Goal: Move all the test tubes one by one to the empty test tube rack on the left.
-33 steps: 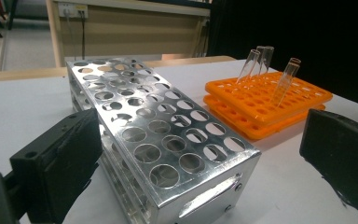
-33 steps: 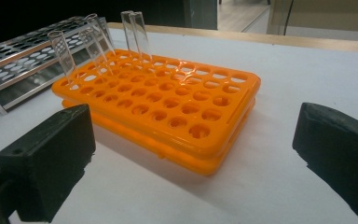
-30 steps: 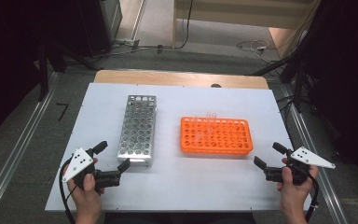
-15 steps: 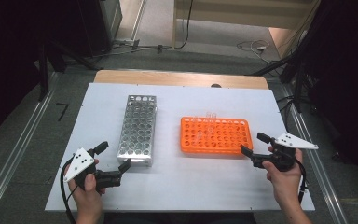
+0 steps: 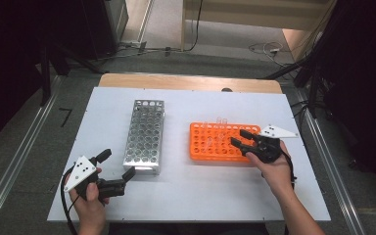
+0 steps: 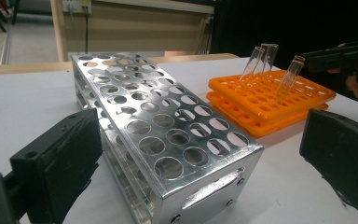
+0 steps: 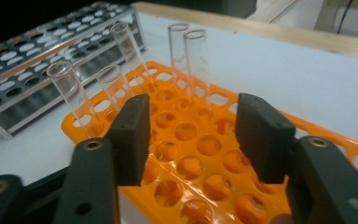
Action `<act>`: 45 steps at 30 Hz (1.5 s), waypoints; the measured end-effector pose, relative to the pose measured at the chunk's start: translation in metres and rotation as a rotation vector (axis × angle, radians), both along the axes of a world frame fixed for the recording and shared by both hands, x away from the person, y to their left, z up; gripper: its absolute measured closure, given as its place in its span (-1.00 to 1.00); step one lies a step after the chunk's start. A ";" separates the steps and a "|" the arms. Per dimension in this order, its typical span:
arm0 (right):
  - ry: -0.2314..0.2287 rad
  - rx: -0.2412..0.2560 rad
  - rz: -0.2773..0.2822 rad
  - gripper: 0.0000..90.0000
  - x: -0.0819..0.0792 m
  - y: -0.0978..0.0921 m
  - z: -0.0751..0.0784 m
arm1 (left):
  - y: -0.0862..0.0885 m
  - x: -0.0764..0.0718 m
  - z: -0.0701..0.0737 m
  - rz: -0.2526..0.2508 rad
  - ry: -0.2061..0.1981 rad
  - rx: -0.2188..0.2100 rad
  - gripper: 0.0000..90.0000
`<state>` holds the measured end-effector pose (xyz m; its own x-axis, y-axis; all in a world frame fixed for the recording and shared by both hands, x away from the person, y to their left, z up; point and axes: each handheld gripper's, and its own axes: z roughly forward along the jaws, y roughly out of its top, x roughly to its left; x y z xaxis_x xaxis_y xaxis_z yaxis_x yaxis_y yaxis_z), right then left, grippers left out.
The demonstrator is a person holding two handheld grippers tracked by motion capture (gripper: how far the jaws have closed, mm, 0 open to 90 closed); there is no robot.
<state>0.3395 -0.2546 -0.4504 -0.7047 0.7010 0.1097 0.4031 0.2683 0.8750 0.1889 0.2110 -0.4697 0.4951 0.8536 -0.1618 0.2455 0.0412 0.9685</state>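
An orange tube rack (image 5: 214, 145) lies right of centre on the white table, with several clear glass tubes (image 7: 193, 53) standing tilted in its far holes. My right gripper (image 5: 239, 137) hovers open over the rack's right part, nothing between its jaws; in the right gripper view (image 7: 193, 126) its pads frame empty orange holes (image 7: 186, 133), the tubes just beyond. A silver metal rack (image 5: 144, 134) with empty holes stands left of centre. My left gripper (image 5: 117, 164) rests open at that rack's near end, its jaws spread either side of the rack (image 6: 168, 135).
The white table (image 5: 186, 196) has bare room along its front and far left. A wooden strip (image 5: 186, 82) runs behind it. Cables lie on the floor beyond. Metal rails flank both sides.
My right gripper has travelled from the table's right edge forward and left until it is above the orange rack. The left gripper has stayed put.
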 end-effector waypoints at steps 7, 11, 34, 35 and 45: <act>0.071 -0.052 -0.027 0.12 0.023 0.021 0.001 | 0.001 -0.001 0.000 0.000 -0.001 0.000 -1.00; 0.118 -0.102 -0.045 0.23 0.034 0.029 0.001 | 0.002 -0.002 0.000 0.001 0.000 -0.002 -1.00; 0.121 -0.203 -0.053 0.64 0.050 0.047 -0.007 | -0.003 -0.003 0.000 -0.014 0.004 0.008 -1.00; 0.119 -0.197 -0.055 0.64 0.050 0.046 -0.007 | -0.003 -0.002 0.000 -0.014 0.005 0.009 -1.00; 0.072 -0.101 -0.059 0.64 0.042 0.036 0.010 | -0.004 -0.001 -0.001 -0.021 0.009 0.010 -1.00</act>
<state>0.3815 -0.2183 -0.4405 -0.6550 0.7508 0.0854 0.4815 0.3276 0.8129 0.1876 0.2065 -0.4705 0.5114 0.8447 -0.1578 0.2546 0.0264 0.9667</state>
